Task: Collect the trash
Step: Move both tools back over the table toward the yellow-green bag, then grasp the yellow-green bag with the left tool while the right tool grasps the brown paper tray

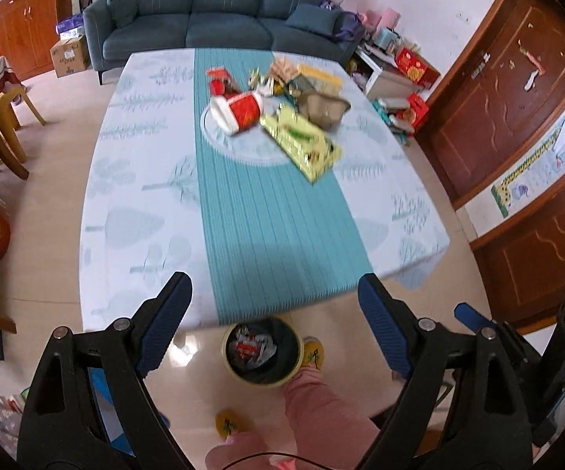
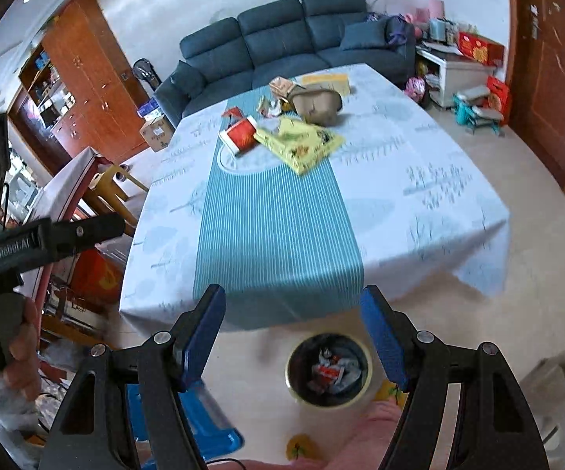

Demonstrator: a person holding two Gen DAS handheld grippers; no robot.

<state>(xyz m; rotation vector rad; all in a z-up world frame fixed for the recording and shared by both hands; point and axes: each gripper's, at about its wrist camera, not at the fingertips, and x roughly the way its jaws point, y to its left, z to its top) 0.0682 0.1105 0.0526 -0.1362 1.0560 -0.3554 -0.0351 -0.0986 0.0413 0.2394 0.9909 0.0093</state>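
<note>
Behind the big table with its pale tree-print cloth (image 1: 137, 196) sits a soft dark blue sofa (image 1: 219, 4). From the left wrist view, the left gripper (image 1: 274, 305) has its jaws wide apart and holds nothing. The trash is well apart from it, piled at the far end: a smooth red and white paper cup (image 1: 239, 111) on its side, a flat shiny yellow wrapper (image 1: 302, 145) and a crumpled brown paper bag (image 1: 323, 111). The round yellow bin with a black liner (image 1: 262, 354) stands on the floor by the table's near edge.

From the right wrist view, the right gripper (image 2: 292, 309) is wide open and empty too. The yellow wrapper (image 2: 302, 145) looks thin and slippery, so I think it could slide out of the jaws. The tipped cup (image 2: 241, 135) might roll away if nudged.
</note>
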